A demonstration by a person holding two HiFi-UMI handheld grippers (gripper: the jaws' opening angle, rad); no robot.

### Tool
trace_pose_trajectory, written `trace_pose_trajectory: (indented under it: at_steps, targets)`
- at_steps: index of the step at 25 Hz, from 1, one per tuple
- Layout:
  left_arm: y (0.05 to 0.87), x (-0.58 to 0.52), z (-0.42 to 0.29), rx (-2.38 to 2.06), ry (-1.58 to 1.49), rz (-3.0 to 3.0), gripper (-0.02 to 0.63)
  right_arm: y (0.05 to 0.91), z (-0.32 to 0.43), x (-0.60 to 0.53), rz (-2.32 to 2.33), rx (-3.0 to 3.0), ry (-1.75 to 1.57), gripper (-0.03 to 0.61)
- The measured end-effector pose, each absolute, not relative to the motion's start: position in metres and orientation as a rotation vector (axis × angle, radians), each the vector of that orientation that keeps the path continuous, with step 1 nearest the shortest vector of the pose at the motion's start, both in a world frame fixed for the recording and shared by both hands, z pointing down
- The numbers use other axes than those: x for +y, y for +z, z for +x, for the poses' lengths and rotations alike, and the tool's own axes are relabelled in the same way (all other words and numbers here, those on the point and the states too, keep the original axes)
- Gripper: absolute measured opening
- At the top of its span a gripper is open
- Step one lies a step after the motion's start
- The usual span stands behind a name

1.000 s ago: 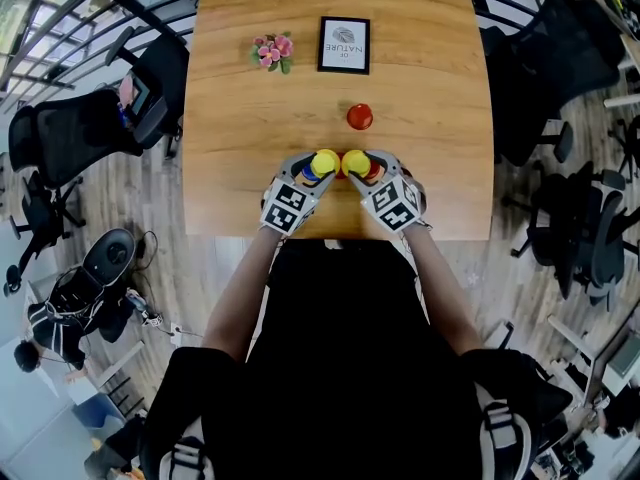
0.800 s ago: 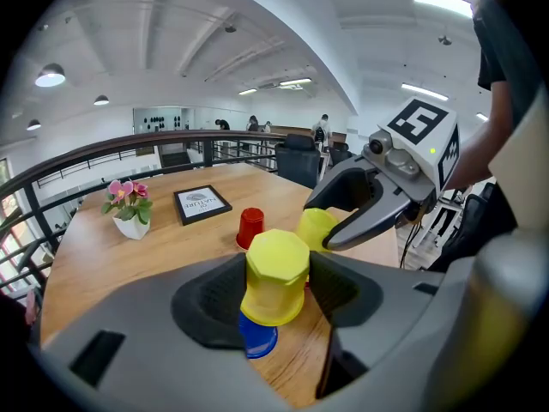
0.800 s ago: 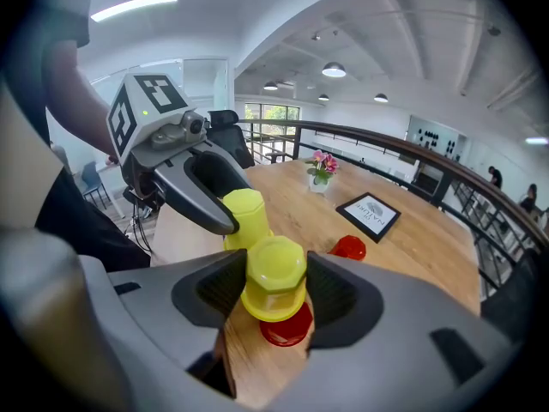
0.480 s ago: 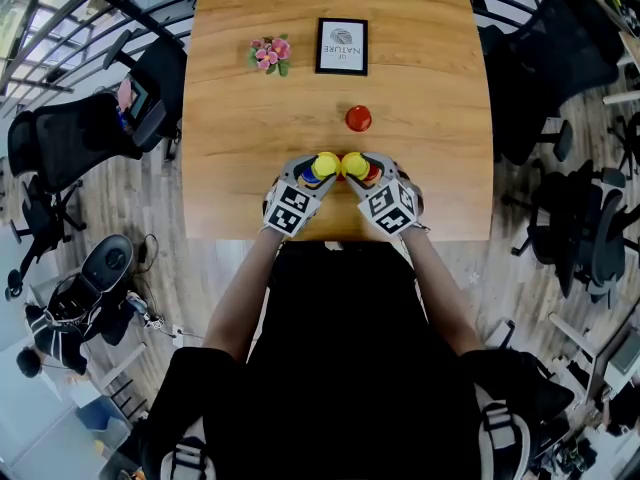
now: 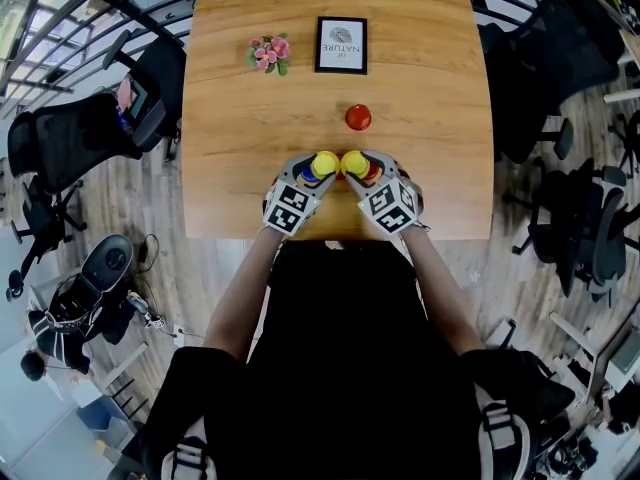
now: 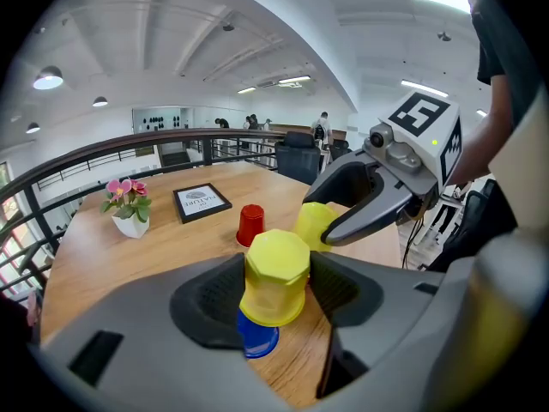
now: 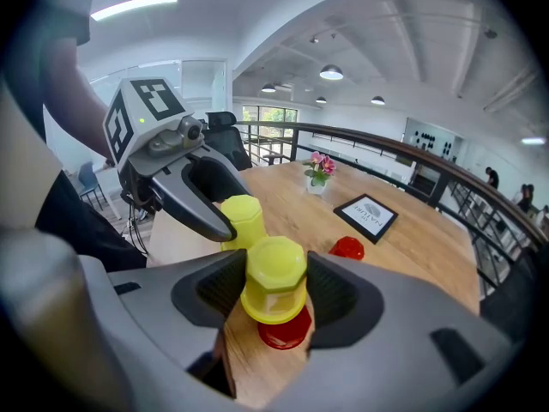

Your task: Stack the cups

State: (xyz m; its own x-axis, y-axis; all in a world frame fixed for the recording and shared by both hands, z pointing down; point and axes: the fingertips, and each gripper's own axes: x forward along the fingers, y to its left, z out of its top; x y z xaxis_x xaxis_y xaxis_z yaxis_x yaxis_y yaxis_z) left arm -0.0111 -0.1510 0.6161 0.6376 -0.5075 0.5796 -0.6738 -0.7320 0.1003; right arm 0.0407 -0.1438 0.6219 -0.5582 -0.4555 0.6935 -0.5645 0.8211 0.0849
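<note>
In the left gripper view my left gripper (image 6: 274, 292) is shut on an upturned yellow cup (image 6: 274, 275) that sits over a blue cup (image 6: 257, 340) on the wooden table (image 5: 250, 138). My right gripper (image 7: 276, 288) is likewise shut on a second yellow cup (image 7: 274, 275), which covers the top of a red cup (image 7: 285, 335). In the head view both grippers, left (image 5: 318, 169) and right (image 5: 357, 167), meet near the table's front edge, their yellow cups (image 5: 324, 162) (image 5: 355, 161) almost touching. A lone red cup (image 5: 358, 118) stands upside down farther out.
A framed picture (image 5: 343, 45) and a small pot of pink flowers (image 5: 271, 51) stand at the far side of the table. Black office chairs (image 5: 95, 128) surround it. The person's body fills the near side.
</note>
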Motion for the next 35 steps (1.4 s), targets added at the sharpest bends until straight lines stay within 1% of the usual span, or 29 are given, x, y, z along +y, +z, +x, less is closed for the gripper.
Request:
trace_pose_trajectory:
  at_steps: [3, 5, 10, 17, 22, 28, 35]
  targets:
    - [0.614, -0.152, -0.012, -0.964, 0.766, 2.561, 0.263, 0.621, 0.040, -0.145, 0.748, -2.263, 0.186, 0.242]
    - [0.612, -0.153, -0.013, -0.973, 0.749, 2.566, 0.273, 0.619, 0.040, -0.145, 0.754, -2.278, 0.192, 0.269]
    - [0.608, -0.151, -0.016, -0.982, 0.695, 2.555, 0.293, 0.604, 0.042, -0.149, 0.777, -2.341, 0.211, 0.284]
    - [0.604, -0.148, -0.022, -1.017, 0.659, 2.549, 0.299, 0.571, 0.038, -0.158, 0.847, -2.452, 0.250, 0.282]
    - [0.584, -0.151, -0.023, -1.049, 0.552, 2.556, 0.299, 0.552, 0.041, -0.173, 0.899, -2.495, 0.255, 0.278]
    - [0.562, -0.161, -0.033, -1.126, 0.436, 2.561, 0.299, 0.555, 0.060, -0.191, 0.949, -2.472, 0.247, 0.268]
    - [0.553, -0.179, -0.054, -1.231, 0.398, 2.523, 0.299, 0.568, 0.081, -0.206, 0.992, -2.430, 0.252, 0.264]
